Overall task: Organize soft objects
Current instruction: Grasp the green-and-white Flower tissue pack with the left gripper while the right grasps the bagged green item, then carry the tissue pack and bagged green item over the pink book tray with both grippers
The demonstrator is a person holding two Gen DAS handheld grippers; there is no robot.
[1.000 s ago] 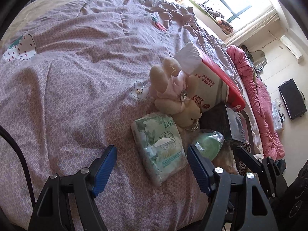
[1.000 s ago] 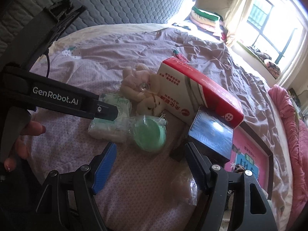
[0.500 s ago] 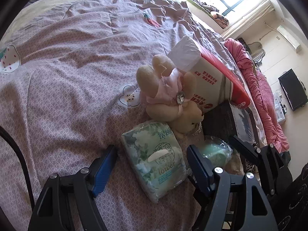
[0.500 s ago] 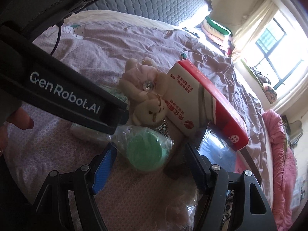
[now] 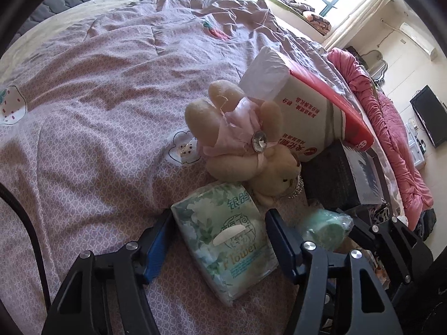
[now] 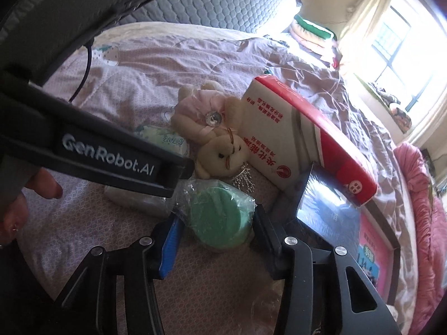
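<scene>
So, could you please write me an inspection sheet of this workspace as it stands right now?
Surface: bed with a mauve patterned quilt, creased.
Job's things: tissue pack lying flat; plush bear head-down against the red-and-white box; green round pad in clear wrap.
Clutter: dark book beside the box; pink-covered book under it.
Grippers: left gripper open, fingers either side of the tissue pack; right gripper open around the green pad, contact unclear.
Cables: black cable at the left edge of the left view.
Surroundings: grey quilted headboard, window, pink blanket, dark screen by the wall.
</scene>
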